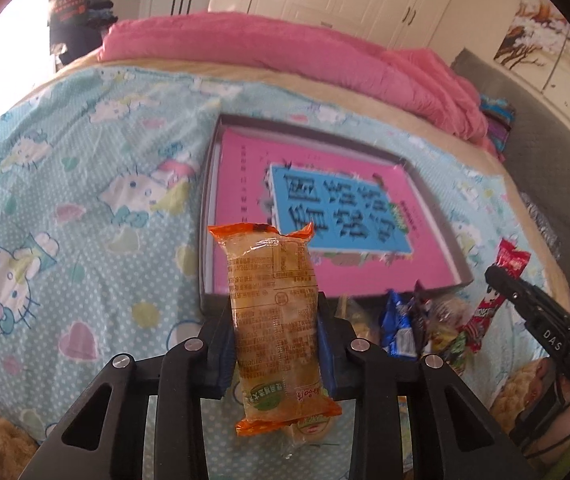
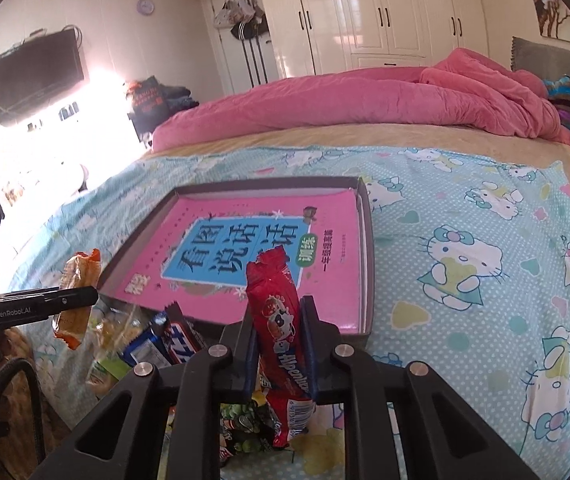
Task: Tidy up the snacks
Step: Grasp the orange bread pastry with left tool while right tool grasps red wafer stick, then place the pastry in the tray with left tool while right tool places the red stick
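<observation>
The left gripper (image 1: 275, 332) is clamped across the middle of an orange packet (image 1: 275, 312), which stands upright between the pads with its crimped ends sticking out above and below. A mid-body grip like that keeps a soft wrapper from folding over or sliding out as it is carried. The right gripper (image 2: 279, 344) is closed the same way on a red candy roll (image 2: 277, 332), squeezed at its waist with the twisted top free above the jaws.

Both snacks hang in the air, clear of the bed (image 2: 485, 220), just above the near side of the scene. Below and between the two grippers lies the pile (image 2: 157, 340) of loose snacks still to be sorted: a blue bar, a green bag and some pale wrappers, heaped on the sheet just beside the tray's near edge.

Beyond the pile sits the tray (image 2: 367, 264), a shallow dark box resting flat on the sheet, with a pink book (image 2: 253, 248) lying inside and covering nearly all of its floor. No snack is in it yet. Its low wall and closeness to the pile suggest it is where the snacks are meant to be laid, so both held items look poised to go forward over that edge.

Farther back a pink quilt (image 2: 365, 96) is bunched across the bed, well apart from the work.
</observation>
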### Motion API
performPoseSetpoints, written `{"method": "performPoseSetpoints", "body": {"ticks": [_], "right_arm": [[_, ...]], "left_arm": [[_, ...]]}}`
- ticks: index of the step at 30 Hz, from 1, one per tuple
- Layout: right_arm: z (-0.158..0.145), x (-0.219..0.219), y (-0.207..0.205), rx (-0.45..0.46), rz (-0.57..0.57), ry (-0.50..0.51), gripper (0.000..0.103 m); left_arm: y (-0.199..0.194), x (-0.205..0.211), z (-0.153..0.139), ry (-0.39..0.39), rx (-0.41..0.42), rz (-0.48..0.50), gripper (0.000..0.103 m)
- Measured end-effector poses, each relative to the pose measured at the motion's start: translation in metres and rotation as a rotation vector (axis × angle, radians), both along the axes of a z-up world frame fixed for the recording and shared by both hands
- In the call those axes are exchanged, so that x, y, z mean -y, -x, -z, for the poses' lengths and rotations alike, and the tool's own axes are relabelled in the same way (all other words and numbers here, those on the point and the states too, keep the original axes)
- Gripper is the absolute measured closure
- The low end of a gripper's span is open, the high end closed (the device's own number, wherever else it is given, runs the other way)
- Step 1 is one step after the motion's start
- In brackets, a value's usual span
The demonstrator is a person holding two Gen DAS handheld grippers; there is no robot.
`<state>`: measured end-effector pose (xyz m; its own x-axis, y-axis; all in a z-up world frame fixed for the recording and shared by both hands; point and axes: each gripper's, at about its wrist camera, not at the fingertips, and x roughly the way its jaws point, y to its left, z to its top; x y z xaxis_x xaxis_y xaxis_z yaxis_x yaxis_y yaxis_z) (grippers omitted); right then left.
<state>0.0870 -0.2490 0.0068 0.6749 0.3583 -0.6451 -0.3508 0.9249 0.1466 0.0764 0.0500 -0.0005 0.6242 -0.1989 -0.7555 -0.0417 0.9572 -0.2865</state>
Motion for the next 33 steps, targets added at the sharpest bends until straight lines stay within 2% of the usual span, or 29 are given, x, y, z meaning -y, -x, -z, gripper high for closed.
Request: {"method": "performPoseSetpoints", "body": {"ticks": [8, 14, 29, 33], "right_arm": [[-0.022, 0.002, -0.003, 0.069, -0.007, -0.043, 0.084], [-0.032, 0.003, -0.014, 0.108, 0.020, -0.016, 0.084], [-0.030, 0.017, -0.043, 0.138, 0.062, -0.128, 0.084], [-0.024, 0.017, -0.050, 0.135, 0.071, -0.125, 0.084]], "left_arm": [[-0.006, -0.008, -0.007, 0.036, 0.041, -0.025, 0.069], [-0.021, -0.011, -0.012, 0.029, 0.072, -0.016, 0.069], [-0.047, -0.004, -0.006, 0.000, 0.074, 0.000, 0.069], [-0.056, -0.002, -0.001, -0.010, 0.068, 0.006, 0.069]]}}
